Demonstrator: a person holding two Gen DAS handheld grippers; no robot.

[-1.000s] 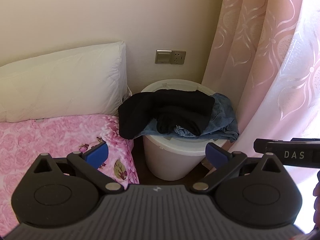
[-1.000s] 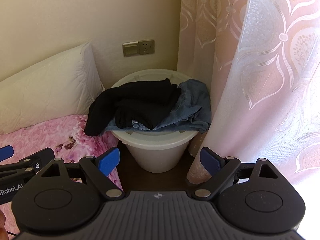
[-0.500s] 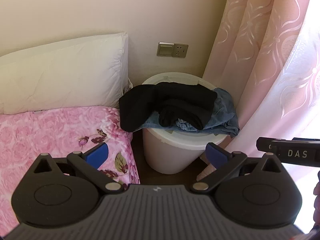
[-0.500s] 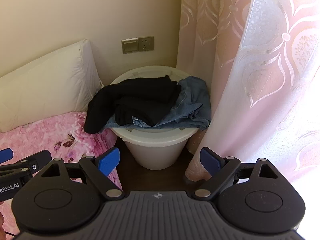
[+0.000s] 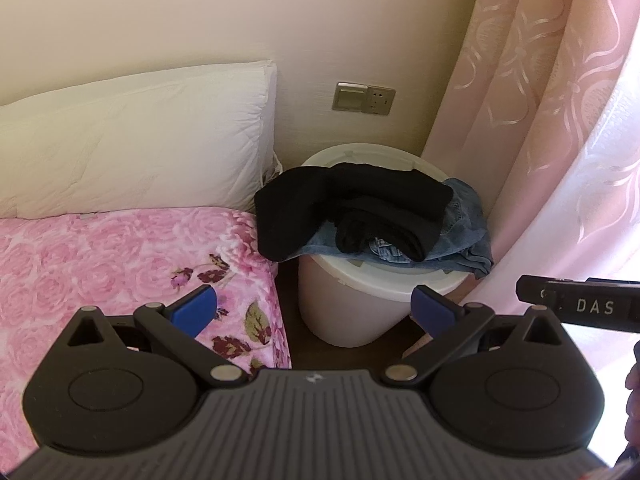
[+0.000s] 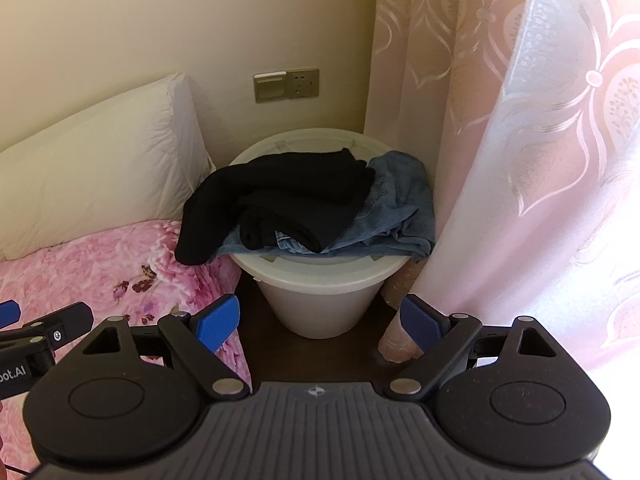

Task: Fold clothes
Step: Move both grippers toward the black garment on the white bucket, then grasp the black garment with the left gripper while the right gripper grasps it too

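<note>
A black garment [image 5: 352, 208] [image 6: 280, 200] lies heaped on top of blue jeans [image 5: 464, 236] [image 6: 396, 216], both draped over the rim of a white bucket [image 5: 360, 300] [image 6: 320, 300] between the bed and the curtain. One black sleeve hangs over the bucket's left side. My left gripper [image 5: 314, 312] is open, well short of the bucket, with nothing between its blue pads. My right gripper [image 6: 320, 320] is open too, empty, facing the bucket from a similar distance. Part of the right gripper shows at the right edge of the left wrist view.
A bed with a pink floral blanket [image 5: 112, 264] [image 6: 100, 272] and a white pillow [image 5: 132, 136] [image 6: 96, 164] lies to the left. A pink patterned curtain [image 5: 552, 120] [image 6: 520, 140] hangs on the right. A wall switch and socket [image 5: 363, 98] sit above the bucket. Dark floor surrounds the bucket.
Both grippers have drawn back and tilted up a little, so the bucket and clothes sit lower and smaller in view. Both remain open.
</note>
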